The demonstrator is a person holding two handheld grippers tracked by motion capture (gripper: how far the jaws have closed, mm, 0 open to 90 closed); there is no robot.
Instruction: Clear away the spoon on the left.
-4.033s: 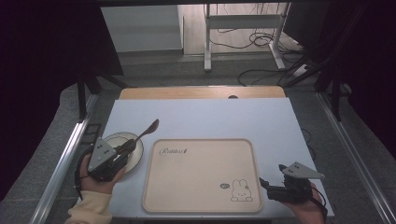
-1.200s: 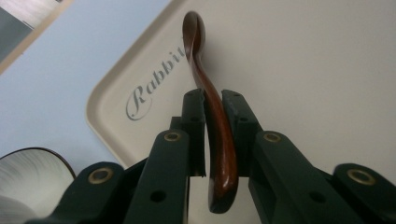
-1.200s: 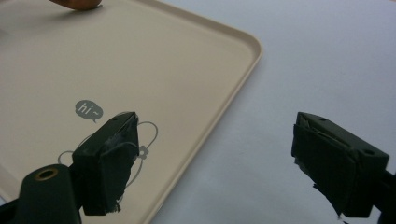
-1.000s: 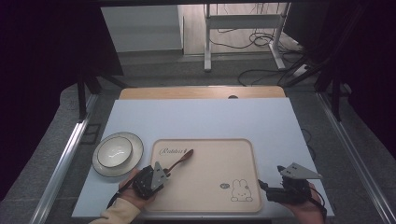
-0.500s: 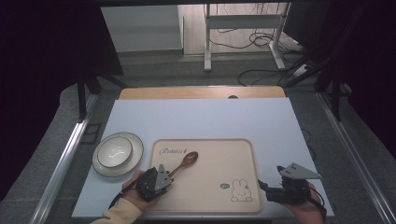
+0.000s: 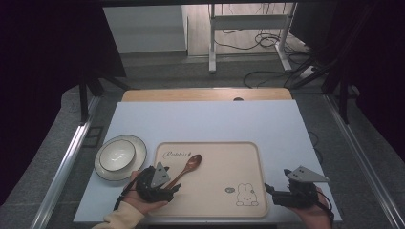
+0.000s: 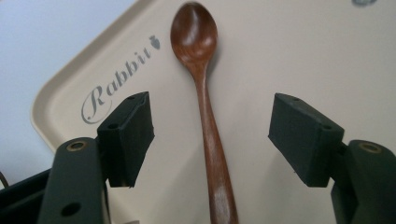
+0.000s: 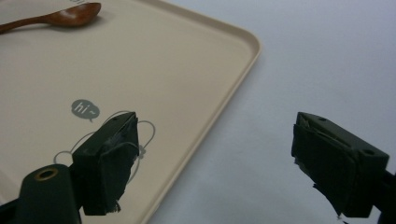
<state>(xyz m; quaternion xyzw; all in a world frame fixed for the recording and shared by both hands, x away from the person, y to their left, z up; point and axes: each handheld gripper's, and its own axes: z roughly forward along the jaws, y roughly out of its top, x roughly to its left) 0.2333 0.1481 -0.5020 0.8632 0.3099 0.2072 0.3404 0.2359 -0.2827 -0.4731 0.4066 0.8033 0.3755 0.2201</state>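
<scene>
Two grippers over a pale bench [image 6: 205,121]. Left gripper [image 6: 165,187] sits at the near-left corner of the beige tray [image 6: 239,157], jaws spread wide, clamping nothing. Wooden spoon [image 6: 185,170] lies flat on the tray, bowl pointing away from the person, handle running back between the open jaws without touching either pad in the left gripper view [image 7: 212,149]; handle's tail end is cut off by the bottom edge there, and in the high view it is hidden under the gripper. "Rabbit" lettering sits just left of the spoon bowl. Right gripper [image 6: 274,193] is at the near-right corner of the tray, jaws also apart and empty; in its own view [image 8: 212,163] one jaw is over the tray's rabbit print, partly covering it, the other over bare bench. Spoon bowl is seen at the top-left there [image 8: 70,14], handle cropped. White bowl on a plate [image 6: 119,153] rests left of the tray, well apart from the spoon. Hands mostly hidden behind the grippers.
</scene>
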